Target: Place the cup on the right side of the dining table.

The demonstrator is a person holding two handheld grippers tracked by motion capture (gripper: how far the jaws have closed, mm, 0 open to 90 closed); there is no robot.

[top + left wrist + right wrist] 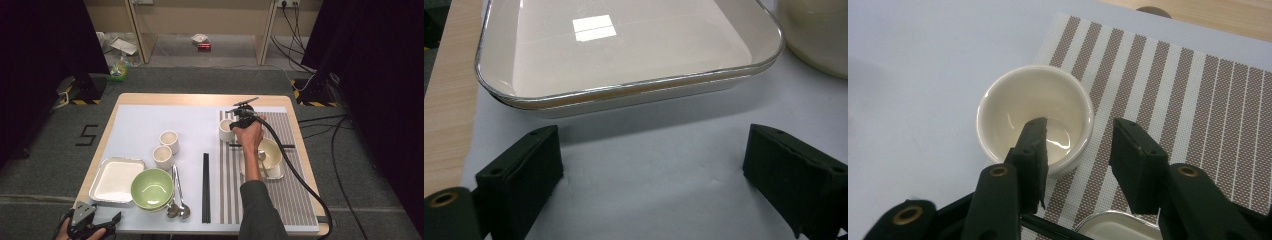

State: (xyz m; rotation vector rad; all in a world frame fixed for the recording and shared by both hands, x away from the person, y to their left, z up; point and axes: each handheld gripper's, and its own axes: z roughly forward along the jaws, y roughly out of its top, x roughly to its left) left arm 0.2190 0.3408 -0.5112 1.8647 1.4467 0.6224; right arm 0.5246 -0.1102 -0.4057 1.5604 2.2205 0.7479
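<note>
Right gripper (239, 121) sits over the far left corner of the striped placemat (295, 150), held from the near side by the right hand (250, 134). In the right gripper view the jaws straddle the near wall of a small cream cup (1035, 117): one jaw inside the bowl, the other outside over the mat. Jaws apart, not pressing the wall; whether the inner jaw touches the cup's inside cannot be told. The cup stands upright on the placemat's left edge, partly overhanging onto the pale table cover (145, 125).

Just nearer on the mat: a cream bowl (272, 152) in a shallow tray, with one black chopstick lying crosswise at its far side.

Left gripper (92, 220) rests at the near left corner of the table, jaws wide apart with nothing between them, facing the near edge of the white rectangular tray (624, 55).

Open room: the far left part of the cover is bare. Two more cups (166, 149) stand mid-table; green bowl (152, 188), spoons and a chopstick pair (205, 187) crowd the near edge.
</note>
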